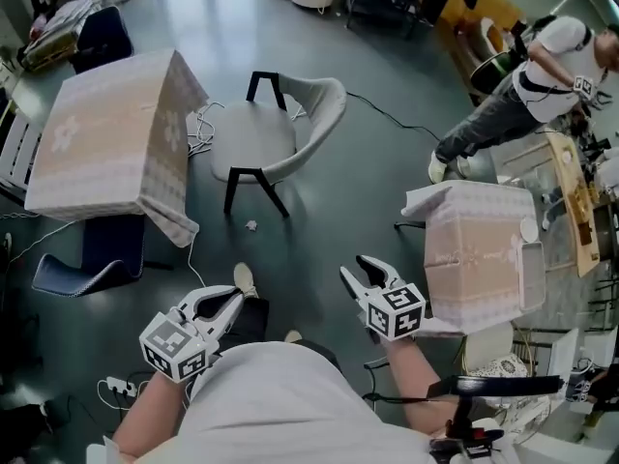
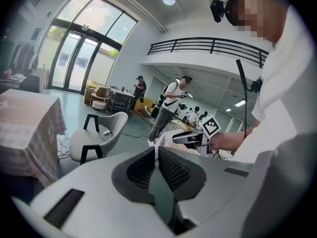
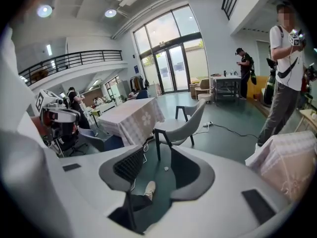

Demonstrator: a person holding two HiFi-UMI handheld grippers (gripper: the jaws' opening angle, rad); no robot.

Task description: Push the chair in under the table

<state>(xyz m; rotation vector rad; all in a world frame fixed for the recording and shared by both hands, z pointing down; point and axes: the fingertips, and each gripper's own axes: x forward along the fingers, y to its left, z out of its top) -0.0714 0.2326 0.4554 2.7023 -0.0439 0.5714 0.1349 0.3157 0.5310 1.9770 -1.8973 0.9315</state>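
1. Grey-green floor: chair stands pulled out, just beside the desk's right edge.
2. Your left hand-held gripper is clenched and empty; your right hand-held gripper is released.
3. Cables there may snag its legs.

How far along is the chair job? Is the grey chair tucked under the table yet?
Nothing looks done yet: the grey chair stands out in the open beside the cloth-covered table, with a gap between them. Nothing is in hand either: the left claw is shut on nothing and the right claw is open and empty, both well short of the chair. The whole push is left.
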